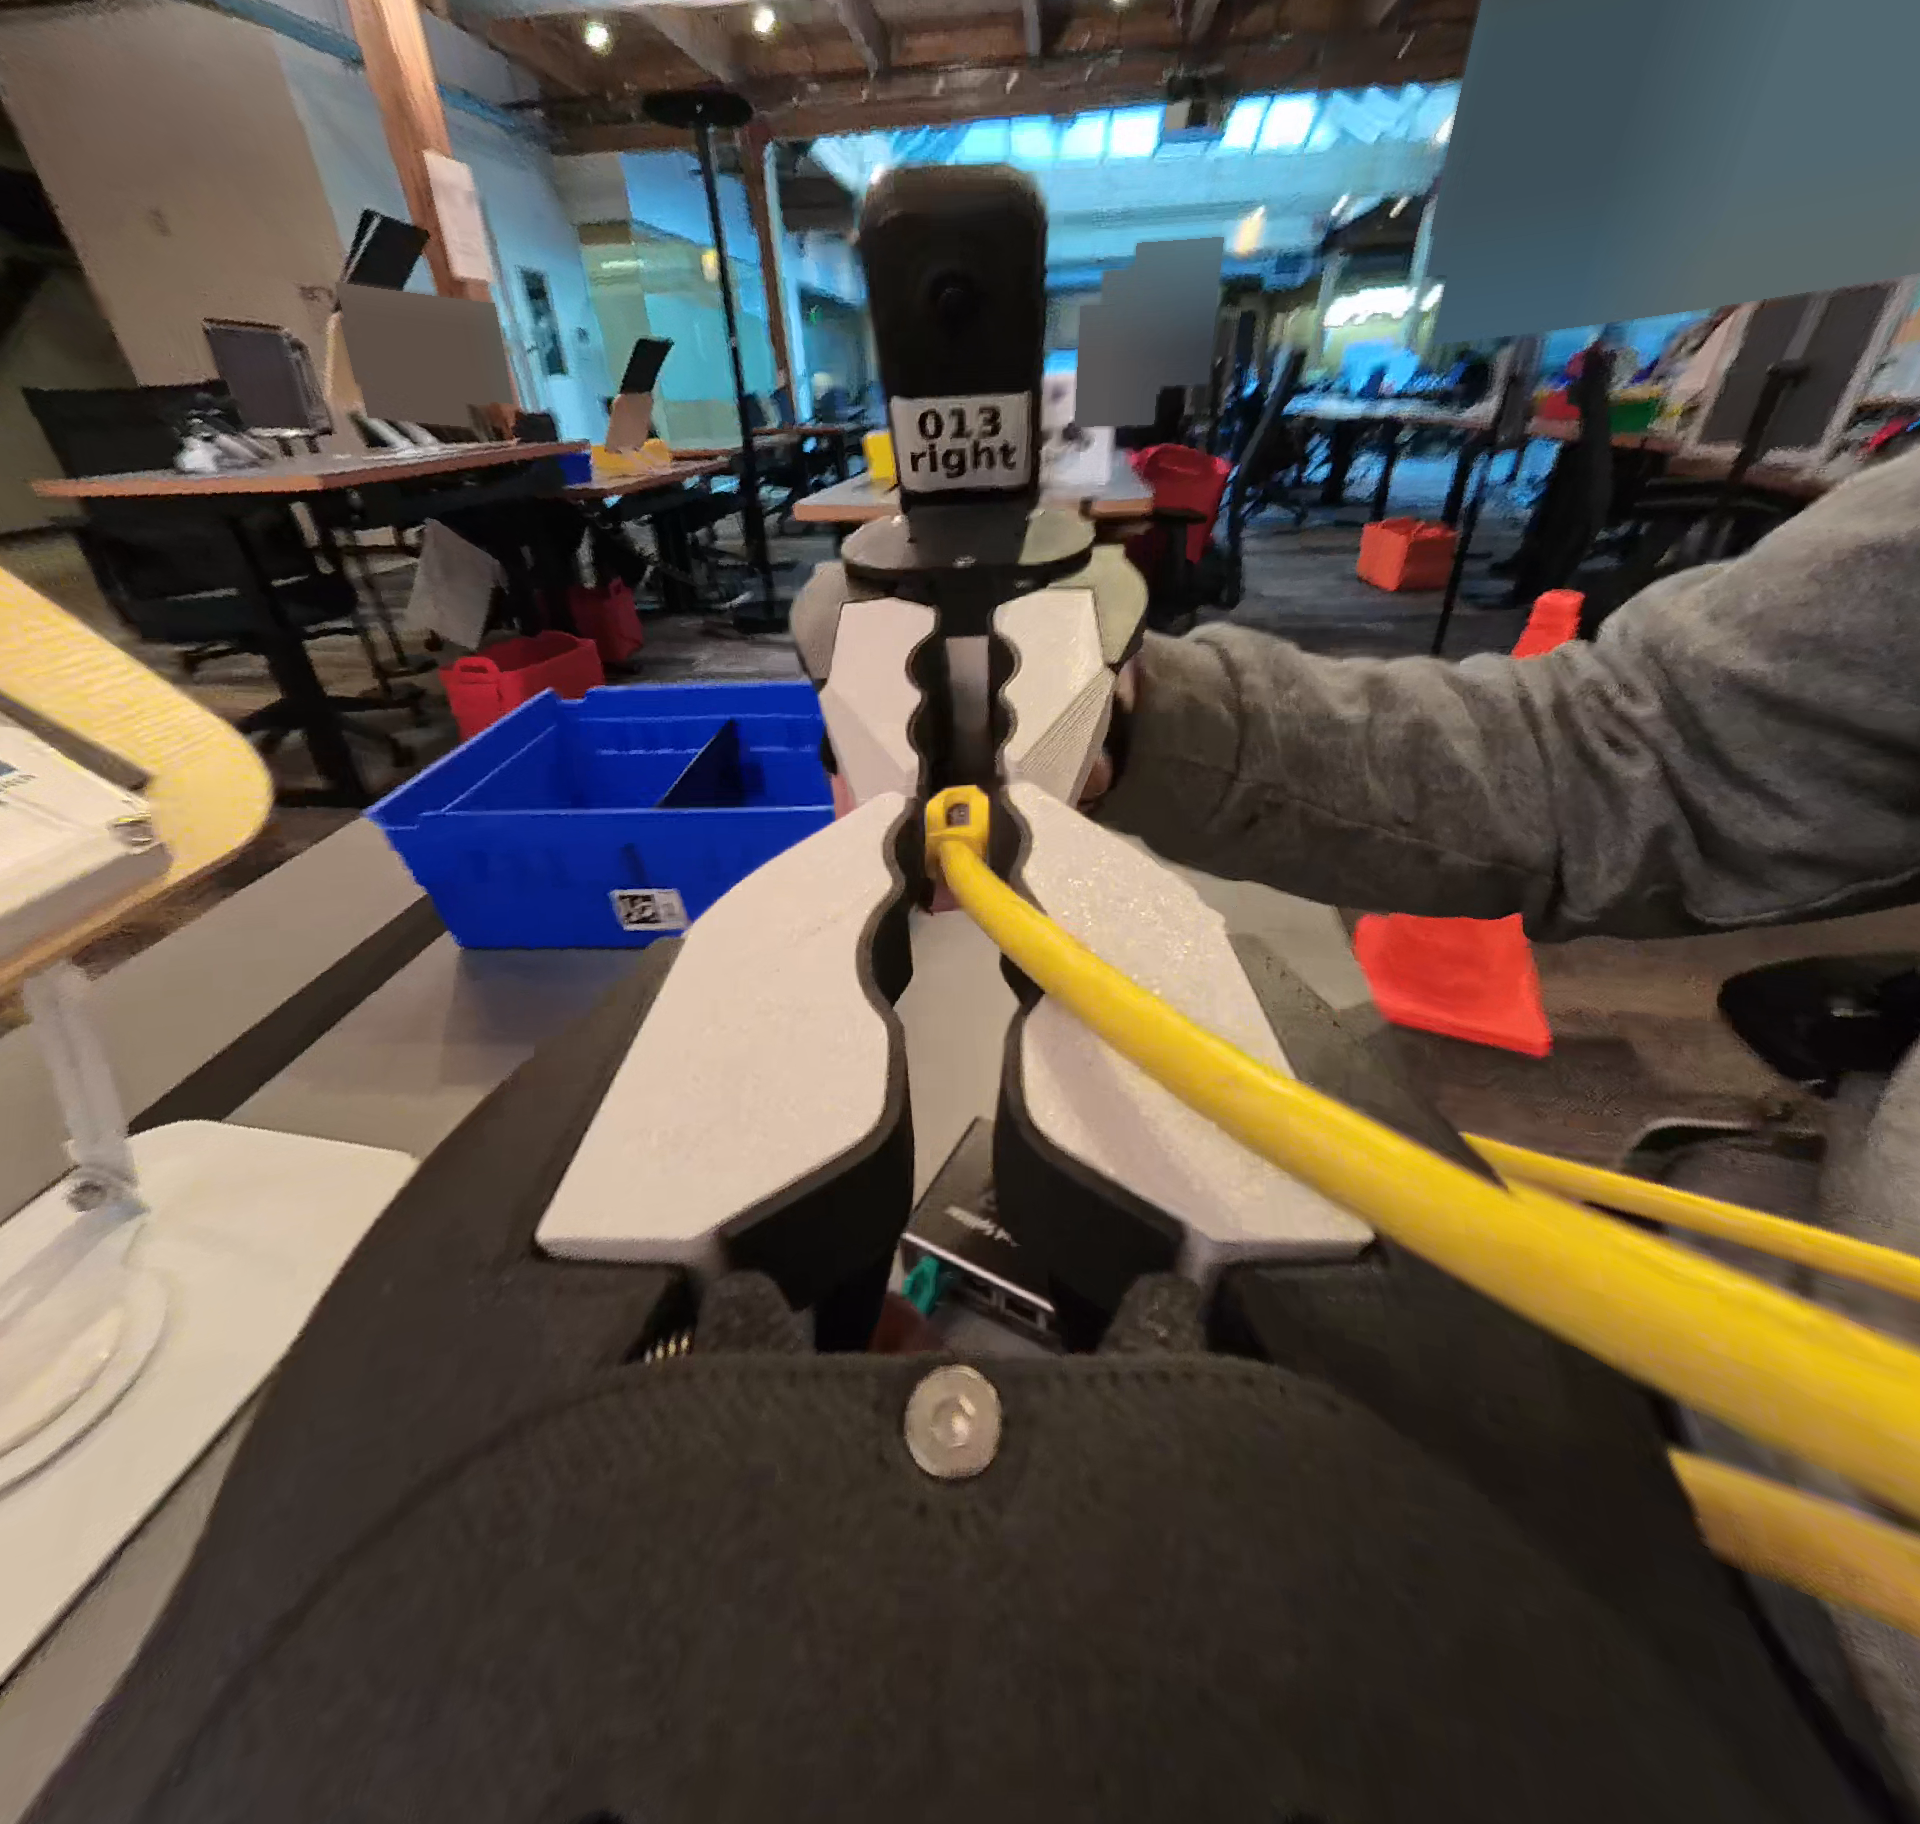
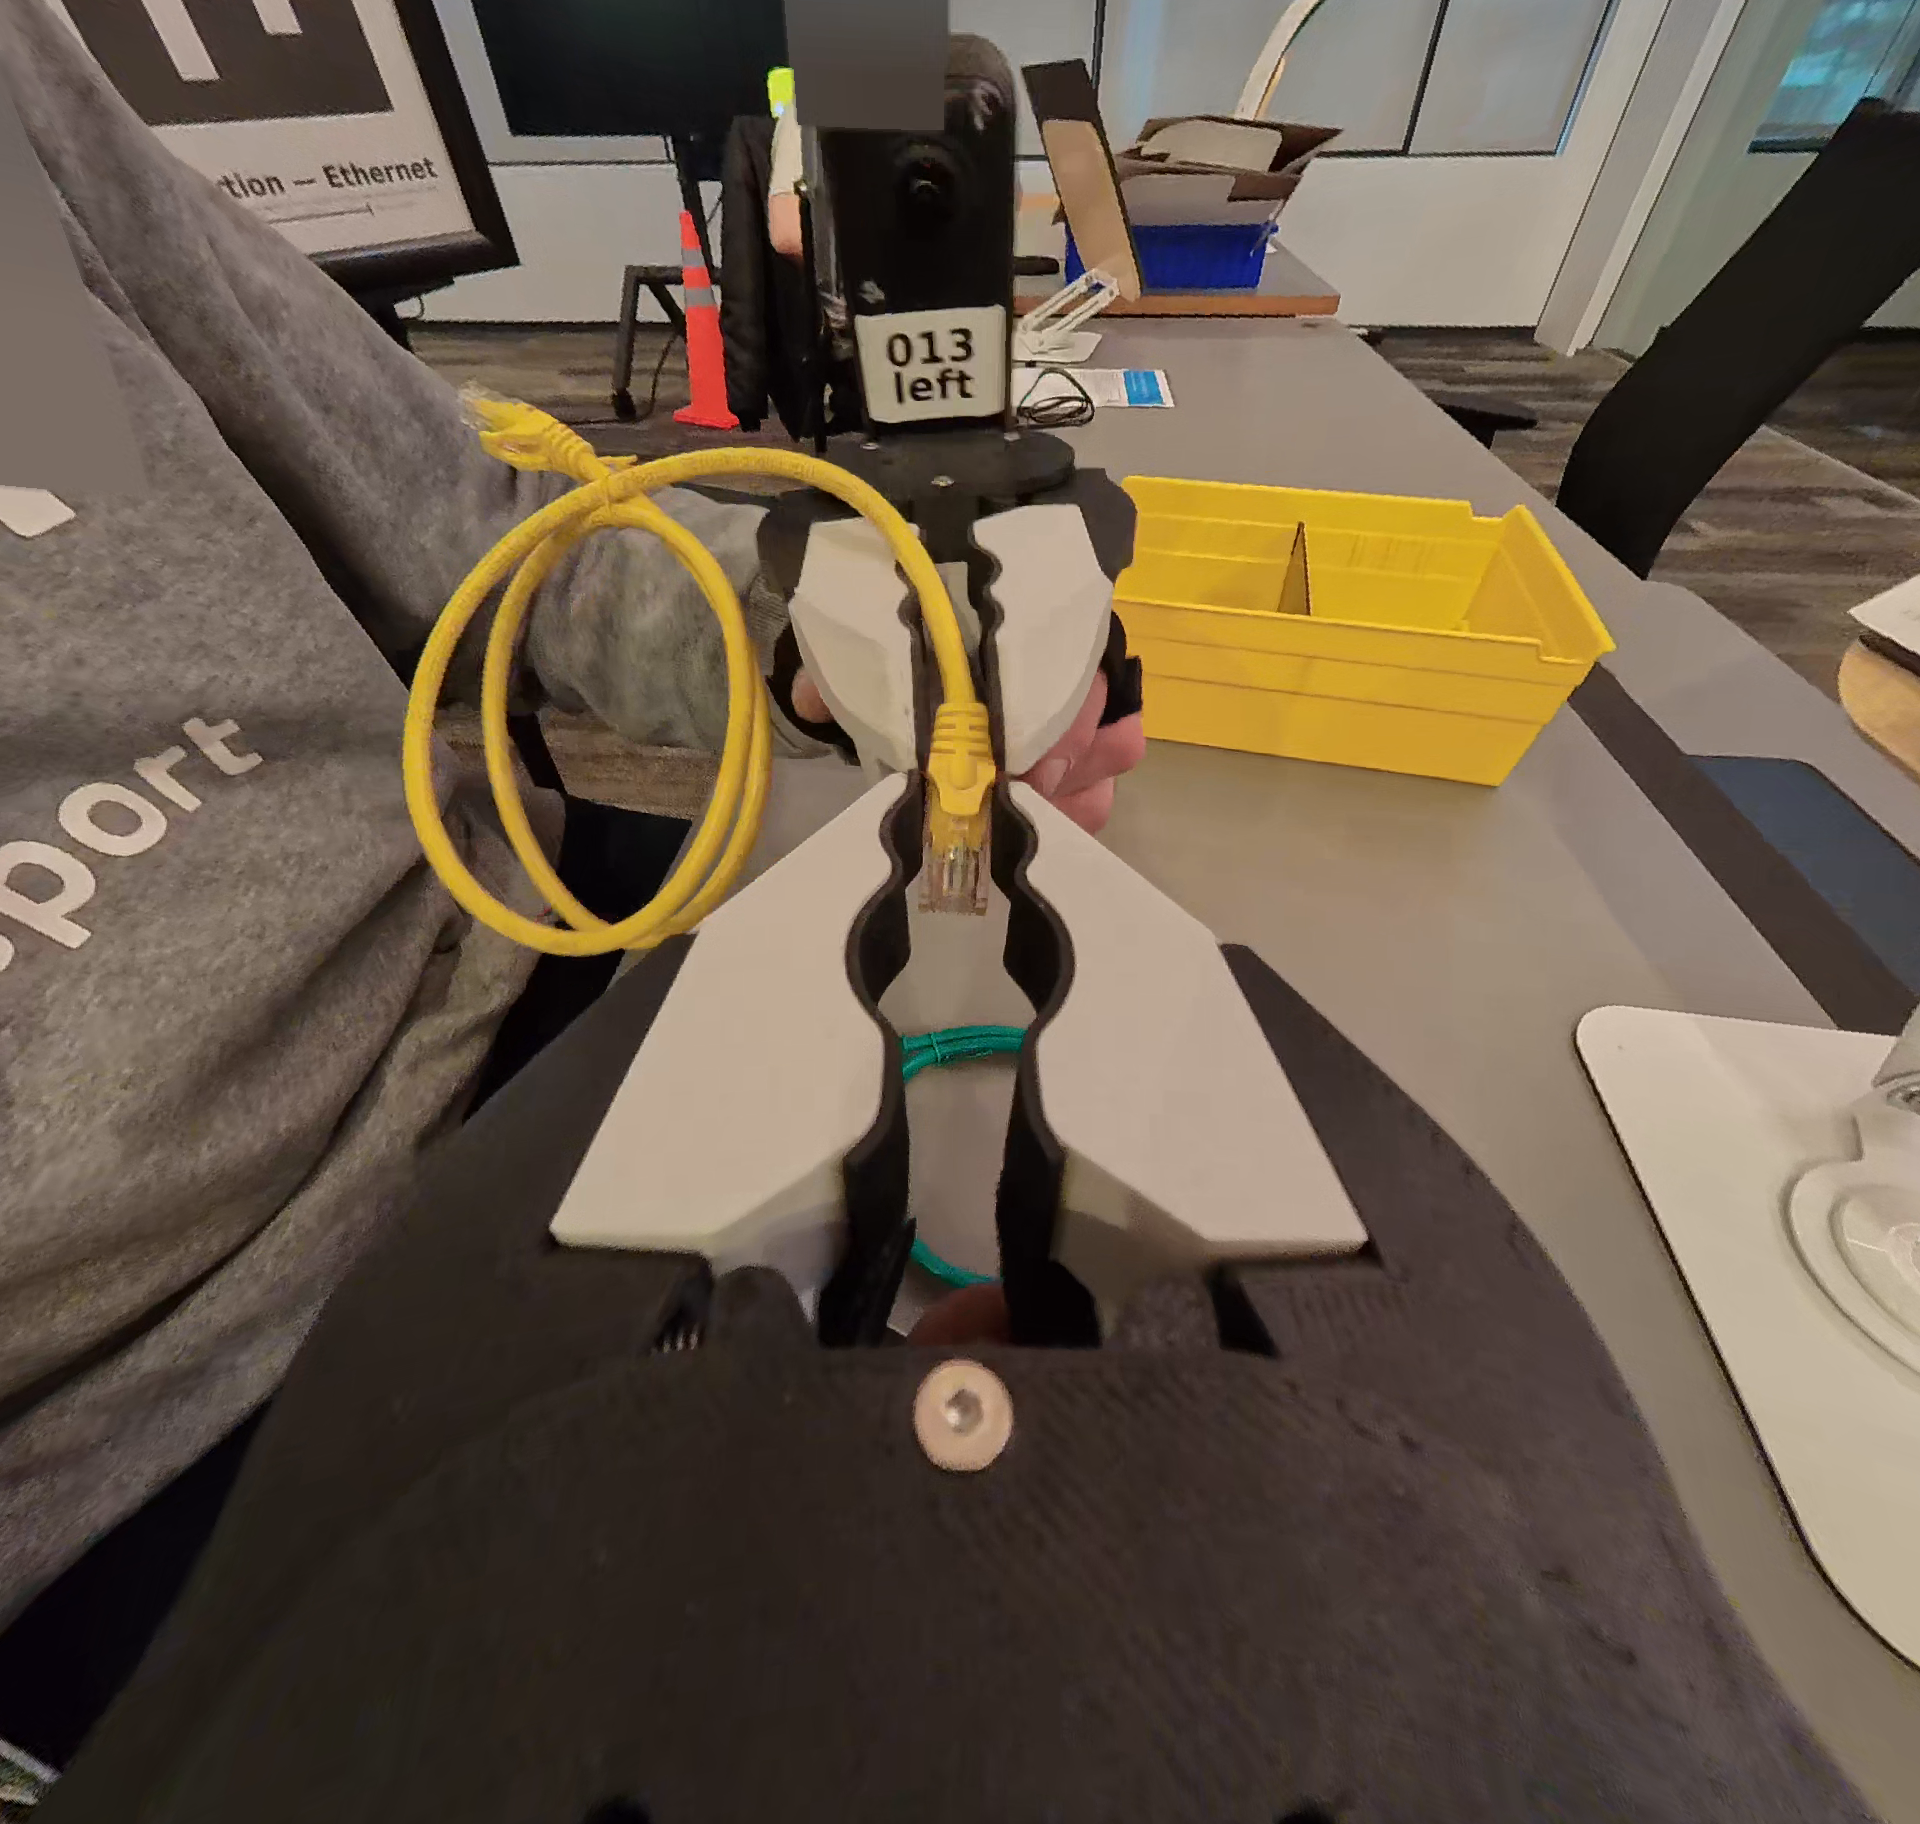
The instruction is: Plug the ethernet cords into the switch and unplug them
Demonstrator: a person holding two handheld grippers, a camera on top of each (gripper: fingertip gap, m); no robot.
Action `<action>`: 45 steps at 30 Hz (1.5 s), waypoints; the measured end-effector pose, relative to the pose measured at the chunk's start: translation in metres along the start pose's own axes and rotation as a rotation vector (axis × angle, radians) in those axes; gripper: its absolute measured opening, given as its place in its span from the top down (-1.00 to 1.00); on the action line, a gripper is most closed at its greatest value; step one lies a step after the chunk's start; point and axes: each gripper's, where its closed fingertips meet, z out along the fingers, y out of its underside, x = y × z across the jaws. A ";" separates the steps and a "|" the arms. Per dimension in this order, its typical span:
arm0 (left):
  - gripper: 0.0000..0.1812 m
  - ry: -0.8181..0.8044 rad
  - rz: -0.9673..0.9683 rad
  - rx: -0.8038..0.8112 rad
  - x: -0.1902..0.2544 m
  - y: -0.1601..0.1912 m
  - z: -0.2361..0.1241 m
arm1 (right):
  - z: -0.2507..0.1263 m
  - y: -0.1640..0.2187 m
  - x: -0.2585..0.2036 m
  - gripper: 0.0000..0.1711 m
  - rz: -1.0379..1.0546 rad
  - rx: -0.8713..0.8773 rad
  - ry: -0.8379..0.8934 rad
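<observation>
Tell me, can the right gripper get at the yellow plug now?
Probably yes: the plug juts out past the left gripper, which pinches its boot, and lies between the fingertips of the right gripper.

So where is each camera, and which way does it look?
Left wrist view: on the left gripper, looking along its fingers at the right gripper, a blue bin and desks; a grey sleeve shows.
Right wrist view: on the right gripper, looking back at the left gripper and a yellow bin; a hand and grey top show.
Shared: they face each other, tip to tip, and both see the yellow cord.
</observation>
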 end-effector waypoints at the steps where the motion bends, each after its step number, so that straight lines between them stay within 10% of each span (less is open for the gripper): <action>1: 0.88 -0.016 0.014 -0.001 -0.001 -0.002 0.001 | -0.001 -0.002 0.000 0.90 0.004 0.010 0.002; 36: 0.65 -0.011 0.038 0.018 0.003 -0.015 -0.003 | -0.007 -0.019 -0.004 0.89 -0.133 0.101 0.170; 45: 0.85 -0.012 0.082 -0.030 0.005 -0.012 -0.001 | -0.006 -0.015 -0.005 0.90 -0.155 0.007 0.153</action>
